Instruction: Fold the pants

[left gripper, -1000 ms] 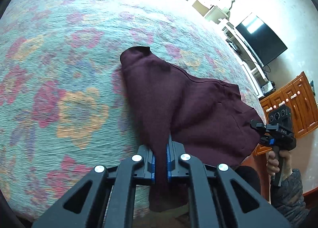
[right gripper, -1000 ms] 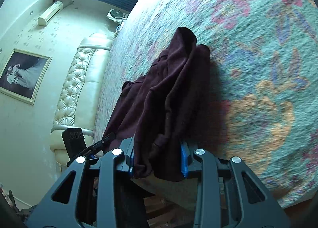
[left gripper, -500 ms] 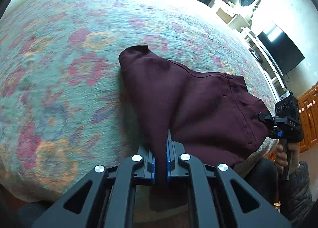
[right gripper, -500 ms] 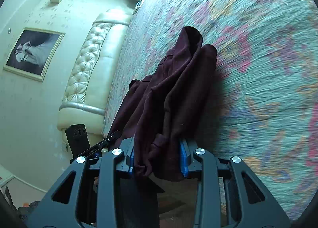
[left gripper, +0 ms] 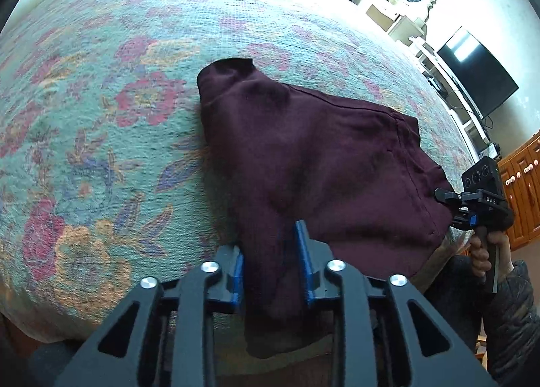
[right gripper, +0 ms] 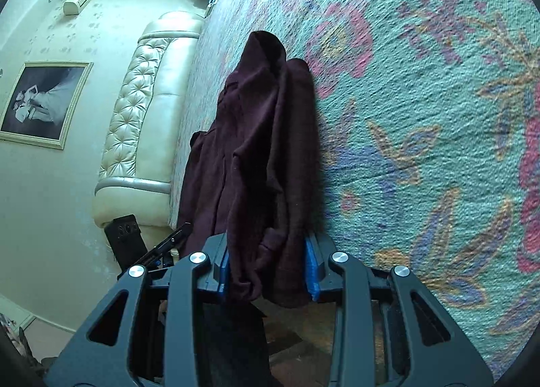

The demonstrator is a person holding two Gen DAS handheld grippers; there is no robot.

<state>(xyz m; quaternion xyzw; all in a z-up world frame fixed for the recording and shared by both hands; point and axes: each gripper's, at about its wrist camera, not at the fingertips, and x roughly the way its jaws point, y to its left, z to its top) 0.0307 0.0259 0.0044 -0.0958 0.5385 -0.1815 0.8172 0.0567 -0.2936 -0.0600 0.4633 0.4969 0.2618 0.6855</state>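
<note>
- The dark maroon fabric pants (left gripper: 320,157) lie on the bed's floral teal woven cover (left gripper: 101,150), spread from the centre toward 3 o'clock, with one edge hanging off the near side.
- The left gripper (left gripper: 271,262) stands part-open around a strip of cloth at 6 o'clock. The grip looks slack, probably to let that edge settle.
- The right gripper (right gripper: 266,269) clamps a thick bunch, likely keeping the layers together.
- Only the left view shows the flat spread. Only the right view shows the stacked folds and a tufted cream headboard (right gripper: 141,110) at 9 o'clock.
</note>
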